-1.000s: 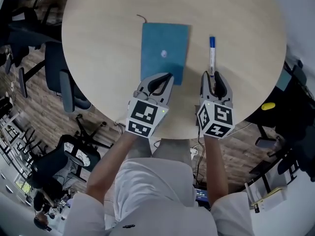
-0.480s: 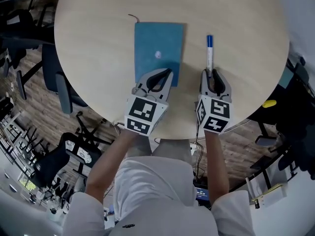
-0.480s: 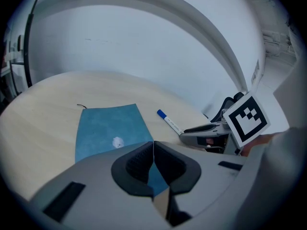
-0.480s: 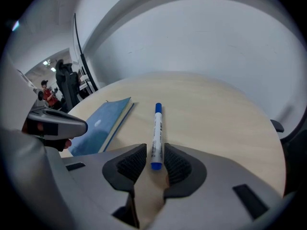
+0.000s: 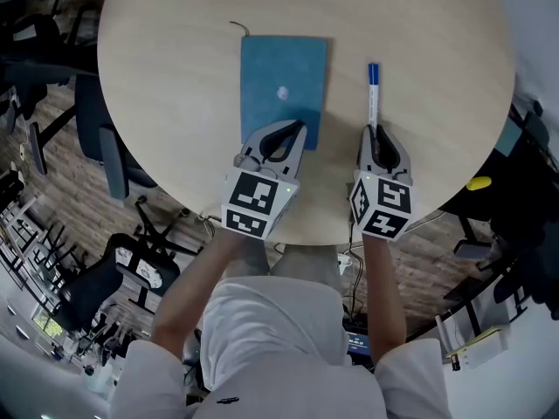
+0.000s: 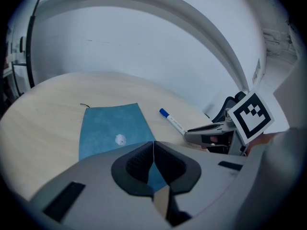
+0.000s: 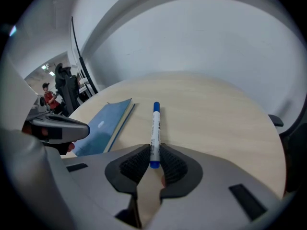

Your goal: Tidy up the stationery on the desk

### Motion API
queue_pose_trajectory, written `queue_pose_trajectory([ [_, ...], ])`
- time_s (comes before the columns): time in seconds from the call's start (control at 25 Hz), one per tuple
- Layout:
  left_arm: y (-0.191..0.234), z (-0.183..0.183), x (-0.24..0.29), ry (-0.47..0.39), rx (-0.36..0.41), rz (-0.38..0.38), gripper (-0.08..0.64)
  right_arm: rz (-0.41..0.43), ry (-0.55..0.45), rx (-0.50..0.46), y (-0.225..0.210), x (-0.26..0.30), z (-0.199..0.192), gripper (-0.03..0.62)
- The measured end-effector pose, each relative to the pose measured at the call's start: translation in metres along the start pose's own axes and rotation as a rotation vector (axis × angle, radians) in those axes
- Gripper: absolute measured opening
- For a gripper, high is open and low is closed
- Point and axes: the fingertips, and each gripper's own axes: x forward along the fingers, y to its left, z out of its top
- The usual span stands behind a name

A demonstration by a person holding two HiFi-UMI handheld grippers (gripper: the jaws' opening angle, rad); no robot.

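Round pale wooden desk [image 5: 175, 59], little on it.

Left of centre: blue notebook [image 5: 283, 81] lay flat and closed, long side running away from the person, with a small white mark on the cover. A thin dark strand showed at its far left corner. Judged light and fairly stiff, but thin and flush to the desk, so hard to get a jaw under. Best taken at an edge or corner, or slid toward the desk rim first.

Left gripper [image 5: 300, 132]: jaws clenched pad to pad, nothing seen between them. The tips sat over the notebook's near right corner. Could not tell whether they pressed on the cover or hung just above it.

Right of the notebook, well apart from it: marker pen [image 5: 374, 99] with a white barrel, a blue cap at the far end and a blue butt at the near end. It lay flat, pointing away from the person. Judged light, rigid and smooth, and likely to roll or pivot if pinched off-centre. A hold nearer mid-barrel would carry it steadier than one at the end.

Right gripper [image 5: 376, 131]: jaws had just been closing and stood partly open. The marker's near end sat between them. Pads looked to be against the barrel on both sides, so read as grasping the marker near its butt while it rested on the desk.
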Motion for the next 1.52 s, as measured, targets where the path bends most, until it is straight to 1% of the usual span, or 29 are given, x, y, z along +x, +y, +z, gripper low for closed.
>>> queue_pose_trajectory([
  [0.28, 0.006, -0.004, -0.013, -0.014, -0.008, 0.025, 0.025, 0.035, -0.013, 0.022, 0.019, -0.009, 0.000, 0.089],
  [0.8, 0.024, -0.018, -0.032, -0.013, -0.021, 0.055, 0.025, 0.089, 0.009, 0.013, 0.054, -0.001, -0.001, 0.089],
  [0.96, 0.032, -0.019, -0.036, -0.023, -0.056, 0.072, 0.025, 0.108, 0.029, 0.042, 0.061, 0.004, -0.003, 0.089],
  [1.08, 0.037, -0.022, -0.037, -0.019, -0.061, 0.074, 0.025, 0.114, 0.042, 0.049, 0.068, 0.009, -0.004, 0.089],
  [1.16, 0.038, -0.025, -0.036, -0.004, -0.051, 0.066, 0.025, 0.139, 0.053, 0.087, 0.074, 0.013, -0.005, 0.089],
  [1.28, 0.038, -0.027, -0.039, 0.004, -0.041, 0.056, 0.025, 0.210, 0.061, 0.173, 0.084, 0.015, -0.006, 0.091],
  [1.36, 0.039, -0.029, -0.042, 0.004, -0.041, 0.058, 0.025, 0.231, 0.059, 0.178, 0.088, 0.014, -0.005, 0.092],
  [1.52, 0.043, -0.031, -0.044, 0.006, -0.045, 0.064, 0.025, 0.236, 0.066, 0.159, 0.091, 0.016, -0.007, 0.105],
])
